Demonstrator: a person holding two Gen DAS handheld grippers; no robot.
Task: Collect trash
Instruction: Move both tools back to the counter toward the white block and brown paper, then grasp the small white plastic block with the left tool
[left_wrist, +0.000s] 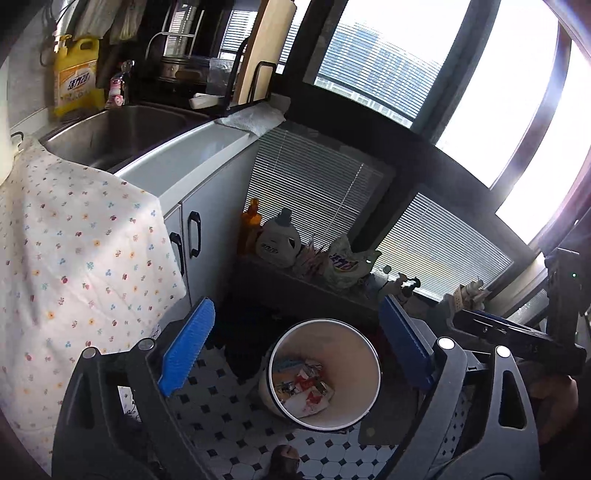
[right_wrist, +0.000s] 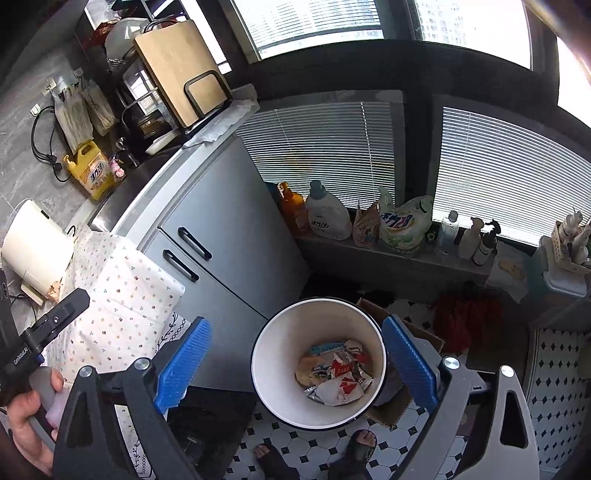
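White bin stands on the tiled floor near the cabinet, holding crumpled red-and-white wrappers. Left tongs and right tongs both spread wide, empty, above it.

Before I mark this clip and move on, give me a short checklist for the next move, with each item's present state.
1. Left gripper empty, jaws open: ok.
2. Right gripper empty, jaws open: ok.
3. Trash bin upright on the tiled floor: ok.
4. Wrappers lie inside the bin, none on its rim: ok.
5. Room left in the bin: ok, only the bottom is covered.
6. More trash left to collect on the floral cloth: cannot tell.
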